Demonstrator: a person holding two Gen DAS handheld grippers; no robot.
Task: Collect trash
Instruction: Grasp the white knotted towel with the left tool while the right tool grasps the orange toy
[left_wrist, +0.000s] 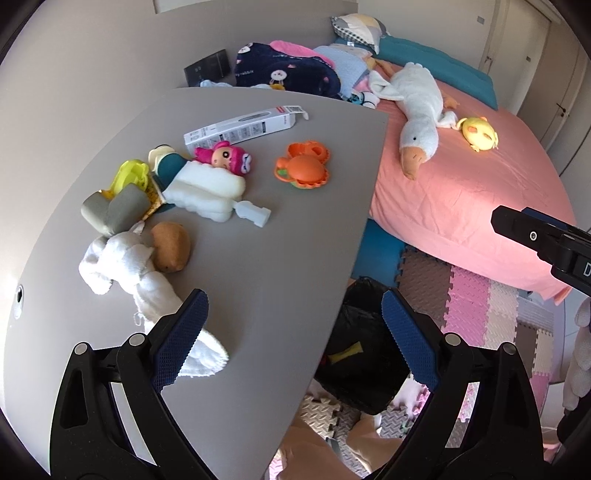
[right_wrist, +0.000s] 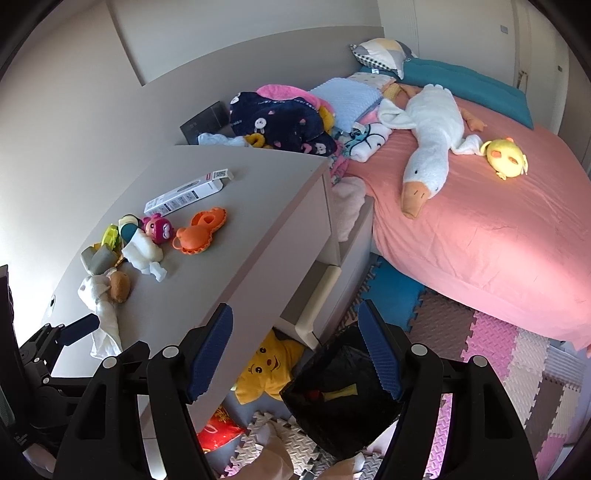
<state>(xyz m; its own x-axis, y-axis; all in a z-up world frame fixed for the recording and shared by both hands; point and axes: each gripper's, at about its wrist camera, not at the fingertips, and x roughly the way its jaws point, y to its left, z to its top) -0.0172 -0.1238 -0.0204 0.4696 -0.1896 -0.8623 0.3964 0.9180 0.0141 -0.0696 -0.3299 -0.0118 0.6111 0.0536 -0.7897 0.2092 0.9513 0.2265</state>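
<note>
both tongs are spread wide with nothing between the blue ribbed pads. the left tongs (left_wrist: 291, 325) hang over the front edge of the grey worktop (left_wrist: 258, 258), with one pad right over the tail of a crumpled white cloth (left_wrist: 125, 269). the right tongs (right_wrist: 295, 343) sit off the worktop edge, above the floor.

the trash spot is a black plastic bin bag (right_wrist: 343, 402) down on the foam puzzle mat floor (right_wrist: 498, 350), just beside the worktop's corner. its mouth is open, and there's a yellow scrap and something red inside.

still up on the worktop: a long white cardboard box with printed labels (left_wrist: 243, 125) near the back, a pink-haired doll head (left_wrist: 229, 158) touching a lumpy white foam piece (left_wrist: 207, 188), an orange plastic crab-shaped toy (left_wrist: 303, 166), a yellow plastic bit (left_wrist: 131, 175), a grey foam block (left_wrist: 110, 214), and a brown rounded lump (left_wrist: 170, 245) tucked against the white cloth.

off to the side is a bed with a pink sheet (right_wrist: 480, 240), with a white goose plush (right_wrist: 428, 136) and a small yellow chick plush (right_wrist: 506, 157) lying on it. a yellow smiley plush (right_wrist: 269, 365) sits under the worktop.
</note>
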